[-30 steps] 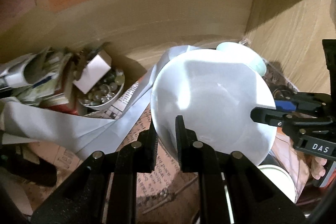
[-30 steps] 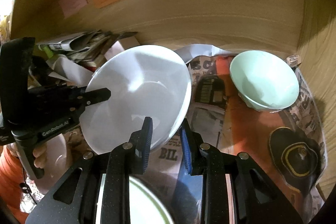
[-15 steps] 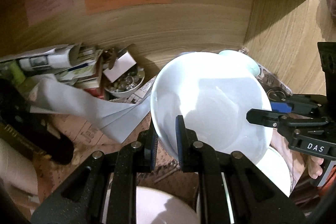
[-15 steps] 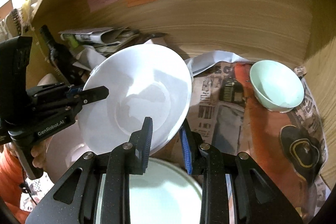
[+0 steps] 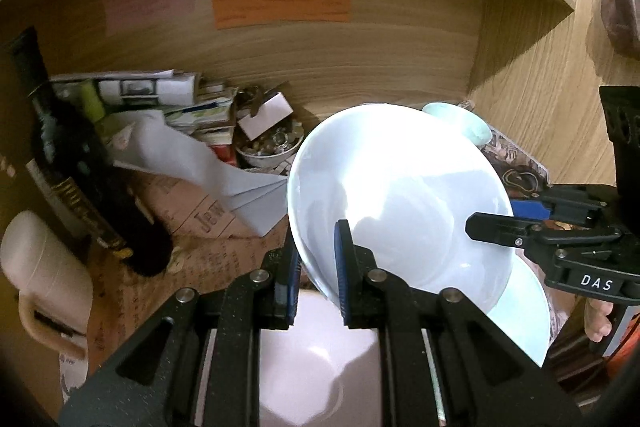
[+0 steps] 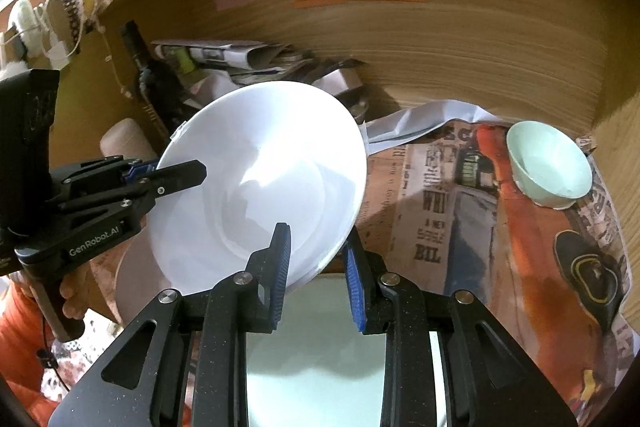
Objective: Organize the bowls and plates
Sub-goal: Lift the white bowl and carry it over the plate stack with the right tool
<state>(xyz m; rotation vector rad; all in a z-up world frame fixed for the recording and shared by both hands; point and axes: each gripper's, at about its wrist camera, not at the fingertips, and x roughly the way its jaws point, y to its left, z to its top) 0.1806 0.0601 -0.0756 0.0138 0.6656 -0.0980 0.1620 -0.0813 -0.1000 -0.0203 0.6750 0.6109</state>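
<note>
fingers [image 5: 346, 271]: black, blue pads | silver screws | orange sleeve [image 6: 16, 323]

A glossy, smooth white plate [image 5: 400, 203] is seen before matt wood-grain shelf walls [image 5: 400, 59], with printed newspaper [image 6: 452, 211] spread beneath it, a glazed mint bowl [image 6: 550, 167] beside it, and black speckled plastic fingers [image 6: 256, 287] edged in ribbed blue pads.

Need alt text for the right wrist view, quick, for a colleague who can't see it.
Both grippers hold a white plate by its rim above a newspaper-lined wooden shelf: the right gripper at the near edge, the left gripper from the left side. A mint bowl sits at the right, a dark bottle at the back left.
</note>
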